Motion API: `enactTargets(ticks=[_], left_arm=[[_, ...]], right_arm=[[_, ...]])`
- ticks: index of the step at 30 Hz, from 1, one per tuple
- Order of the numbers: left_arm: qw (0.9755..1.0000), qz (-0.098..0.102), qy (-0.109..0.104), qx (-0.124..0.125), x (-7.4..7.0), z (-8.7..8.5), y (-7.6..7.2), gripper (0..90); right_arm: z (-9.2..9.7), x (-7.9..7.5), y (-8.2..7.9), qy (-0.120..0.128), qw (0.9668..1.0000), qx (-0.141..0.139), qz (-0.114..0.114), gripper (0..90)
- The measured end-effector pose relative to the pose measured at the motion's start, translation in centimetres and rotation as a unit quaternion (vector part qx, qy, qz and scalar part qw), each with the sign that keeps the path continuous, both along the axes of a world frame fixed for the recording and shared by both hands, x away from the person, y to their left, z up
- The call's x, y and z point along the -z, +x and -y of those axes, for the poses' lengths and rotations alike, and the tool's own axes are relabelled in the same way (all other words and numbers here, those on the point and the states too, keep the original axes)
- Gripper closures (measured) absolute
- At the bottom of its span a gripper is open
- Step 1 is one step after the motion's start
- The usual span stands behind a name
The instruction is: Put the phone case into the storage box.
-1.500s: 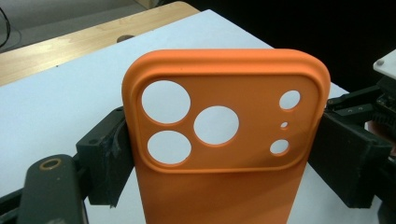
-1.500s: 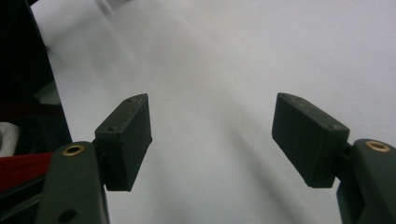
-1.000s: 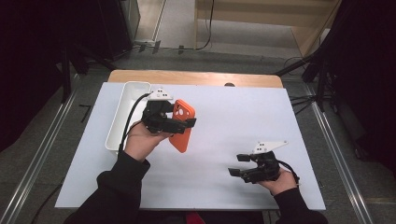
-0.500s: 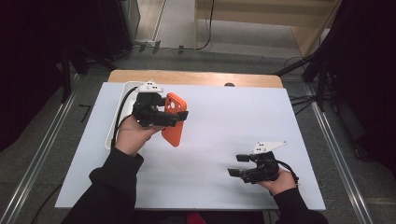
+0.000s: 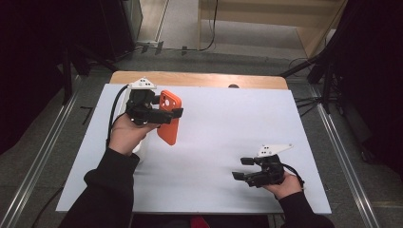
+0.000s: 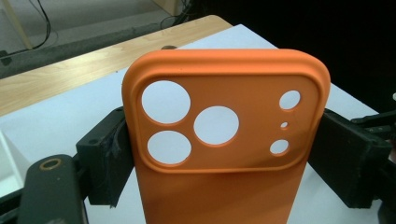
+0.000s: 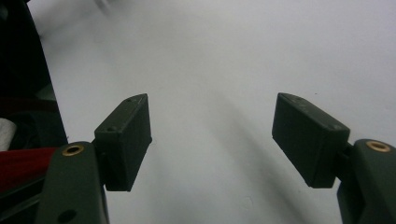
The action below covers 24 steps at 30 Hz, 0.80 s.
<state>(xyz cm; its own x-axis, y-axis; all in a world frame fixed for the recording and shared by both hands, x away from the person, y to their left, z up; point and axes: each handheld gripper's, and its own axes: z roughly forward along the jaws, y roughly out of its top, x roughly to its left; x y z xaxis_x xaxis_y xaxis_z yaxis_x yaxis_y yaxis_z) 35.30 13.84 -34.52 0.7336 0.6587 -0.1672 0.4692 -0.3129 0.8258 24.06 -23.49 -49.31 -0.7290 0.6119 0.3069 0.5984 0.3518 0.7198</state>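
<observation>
- A white table top (image 5: 223,142) covers nearly the whole bench, plain and matte, and it also shows under the jaws in the right gripper view.
- A strip of light wood (image 5: 199,80) runs along its far edge.
- 1 small dark round spot (image 5: 233,86) sits where wood meets white, right of the middle.
- 1 white tray (image 5: 139,148) lies at the left side of the top, largely covered from above.
- Around the table is grey floor (image 5: 43,156), with metal rails on both sides.
</observation>
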Motion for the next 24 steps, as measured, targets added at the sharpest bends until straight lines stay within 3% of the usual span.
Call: enactTargets(ticks=[16, 24], left_arm=[[0.9997, 0.004, 0.002, -0.023, -0.4, -1.6, 0.3, 15.7], [0.9989, 0.008, -0.008, -0.047, -0.6, -2.9, 0.6, 15.7]], right_arm=[[-0.1, 0.1, 0.0, 0.002, 1.0000, -0.005, 0.000, 26.9], [-0.1, 0.1, -0.1, 0.000, 1.0000, -0.003, -0.005, 26.9]])
